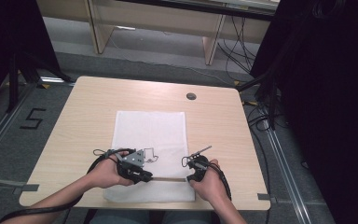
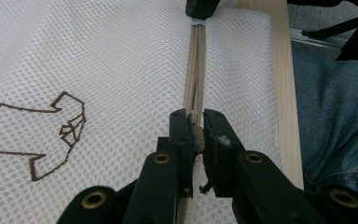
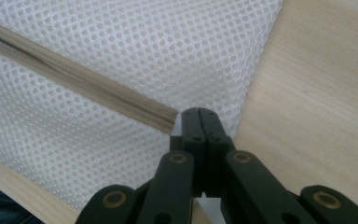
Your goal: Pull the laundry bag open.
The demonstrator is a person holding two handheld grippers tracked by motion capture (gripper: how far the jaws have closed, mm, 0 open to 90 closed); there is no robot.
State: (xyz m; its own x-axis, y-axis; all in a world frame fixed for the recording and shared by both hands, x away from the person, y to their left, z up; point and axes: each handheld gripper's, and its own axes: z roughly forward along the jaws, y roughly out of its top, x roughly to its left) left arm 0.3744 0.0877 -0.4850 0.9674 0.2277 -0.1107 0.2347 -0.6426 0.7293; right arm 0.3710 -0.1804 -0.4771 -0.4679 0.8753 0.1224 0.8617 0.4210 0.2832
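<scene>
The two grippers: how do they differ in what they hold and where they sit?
The left gripper pinches the zipper pull partway along the beige zipper; the right gripper pinches the mesh bag at the zipper's end. Both are shut, low near the bag's front edge.

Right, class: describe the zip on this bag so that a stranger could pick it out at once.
On the pale wooden table lies a white mesh bag with a brown line drawing. Along its edge nearest the person runs the zip, a thin beige strip stretched between the left gripper and the right gripper. It is the bag's only beige band.
</scene>
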